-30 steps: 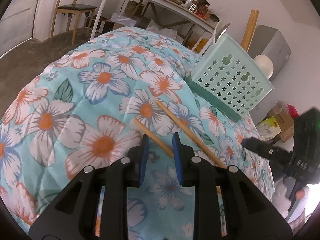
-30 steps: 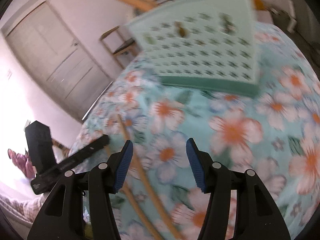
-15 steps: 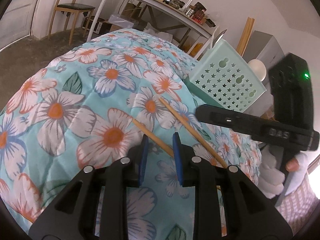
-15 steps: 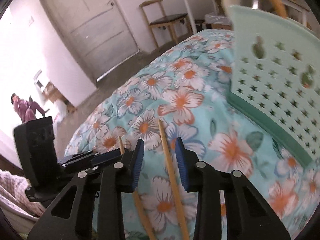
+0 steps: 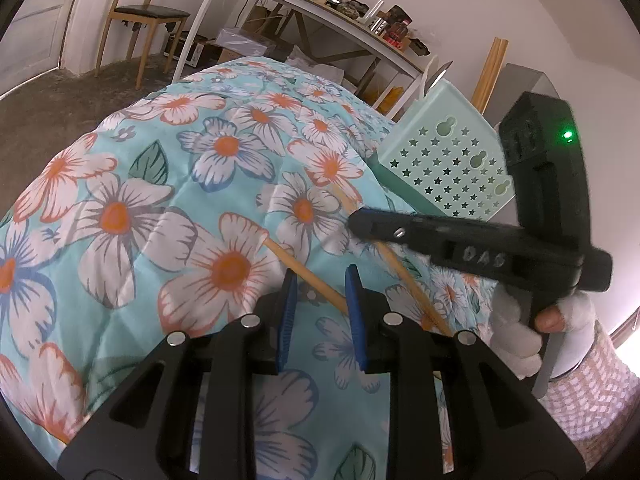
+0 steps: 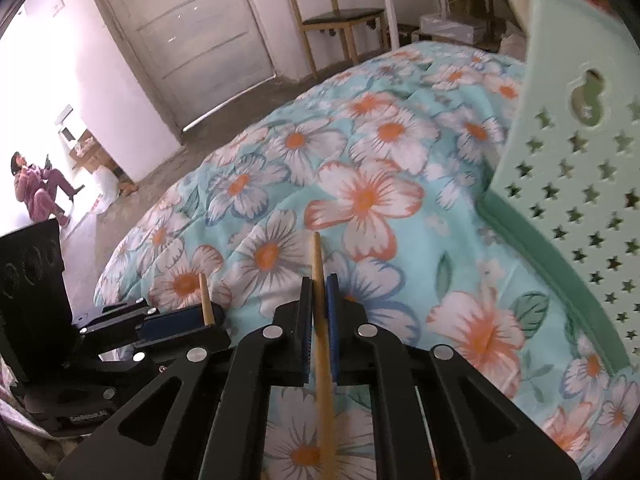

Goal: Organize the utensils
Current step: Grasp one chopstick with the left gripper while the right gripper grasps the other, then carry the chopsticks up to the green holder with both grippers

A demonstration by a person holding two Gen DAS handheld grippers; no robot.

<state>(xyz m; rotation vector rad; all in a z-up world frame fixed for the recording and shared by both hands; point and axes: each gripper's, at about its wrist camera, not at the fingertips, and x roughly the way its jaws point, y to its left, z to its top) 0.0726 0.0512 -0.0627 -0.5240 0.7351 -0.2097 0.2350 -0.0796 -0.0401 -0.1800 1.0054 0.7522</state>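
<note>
Turquoise quilted bedspread (image 5: pixel 132 152) printed with white-and-orange flowers; mint-green plastic basket (image 6: pixel 580 184) pierced with star holes; tan wooden chopsticks (image 6: pixel 320 280).

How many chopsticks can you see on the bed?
2. One chopstick is pinched in the right gripper. The other chopstick lies on the floral quilt between the left gripper's open fingers. The mint basket could hide more.

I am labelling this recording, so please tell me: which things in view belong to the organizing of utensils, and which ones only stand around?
Belong to the job:
- right chopstick, pinched between the right gripper fingers
- left chopstick, between the open left gripper fingers
- green perforated basket

Only standing around:
- floral quilt
- wooden chair
- cluttered white table
- door
</note>
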